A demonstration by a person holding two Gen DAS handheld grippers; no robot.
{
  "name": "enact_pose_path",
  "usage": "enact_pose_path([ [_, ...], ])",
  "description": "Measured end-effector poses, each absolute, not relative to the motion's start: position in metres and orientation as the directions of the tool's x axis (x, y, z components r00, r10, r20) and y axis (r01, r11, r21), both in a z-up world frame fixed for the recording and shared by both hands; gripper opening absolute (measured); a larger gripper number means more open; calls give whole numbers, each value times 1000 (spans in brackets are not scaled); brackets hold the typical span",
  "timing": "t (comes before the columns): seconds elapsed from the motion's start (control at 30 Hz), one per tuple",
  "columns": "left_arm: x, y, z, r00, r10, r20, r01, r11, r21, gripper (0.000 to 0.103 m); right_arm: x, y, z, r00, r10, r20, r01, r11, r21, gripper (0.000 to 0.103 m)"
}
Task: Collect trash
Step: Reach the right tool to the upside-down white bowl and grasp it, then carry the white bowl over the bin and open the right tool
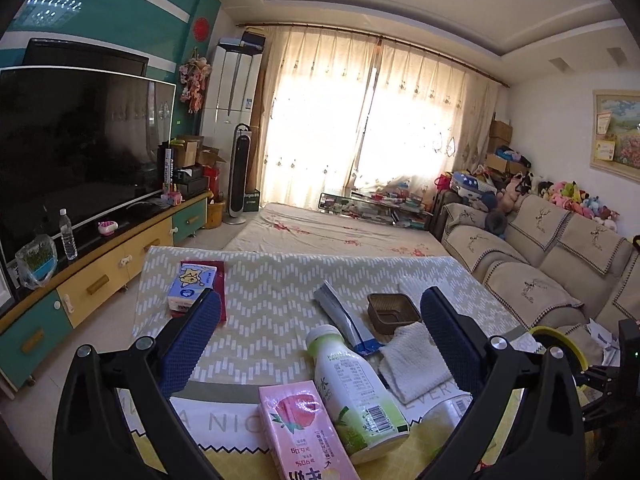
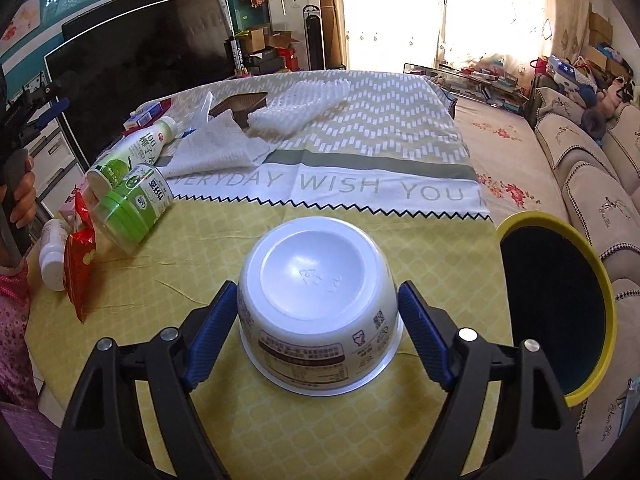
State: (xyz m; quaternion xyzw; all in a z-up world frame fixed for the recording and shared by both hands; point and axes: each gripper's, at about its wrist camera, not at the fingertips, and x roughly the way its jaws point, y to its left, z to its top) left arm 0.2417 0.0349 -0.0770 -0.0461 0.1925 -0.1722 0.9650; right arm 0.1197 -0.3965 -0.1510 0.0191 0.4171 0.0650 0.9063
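Between the spread, not yet pressing fingers of the right gripper [image 2: 318, 332], the upturned bowl [image 2: 318, 300] is judged light, thin-walled and crushable, best pinched gently across its flanks, while the left gripper [image 1: 320, 332] is held open above the bottle [image 1: 356, 392].

The tablecloth [image 2: 360, 188] carries a white band printed "EVERYDAY WISH YOU", running across it just beyond the upturned white bowl [image 2: 320, 300], whose own small print is too fine to read. To the left of the bowl, a lying bottle [image 2: 132, 148] with a green and white label shows "100". By the television, left of the cloth, a black upright box [image 2: 239, 54] reads "ASHUA".
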Motion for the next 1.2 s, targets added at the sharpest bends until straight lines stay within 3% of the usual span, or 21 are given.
enact_pose_path([
  [0.33,240,10,-85,812,-395,-429,399,913,-85,98,123,-392,-152,626,109,-772,-106,993,53,78],
  [0.73,231,5,-81,745,-481,-462,493,864,-104,98,118,-416,-127,662,92,-744,-32,995,94,77],
  [0.97,224,2,-76,727,-507,-462,530,843,-91,98,108,-472,-91,708,-48,-705,127,990,60,77],
  [1.2,224,-7,-80,723,-487,-491,533,844,-52,98,122,-552,-97,638,-191,-746,333,942,43,77],
])
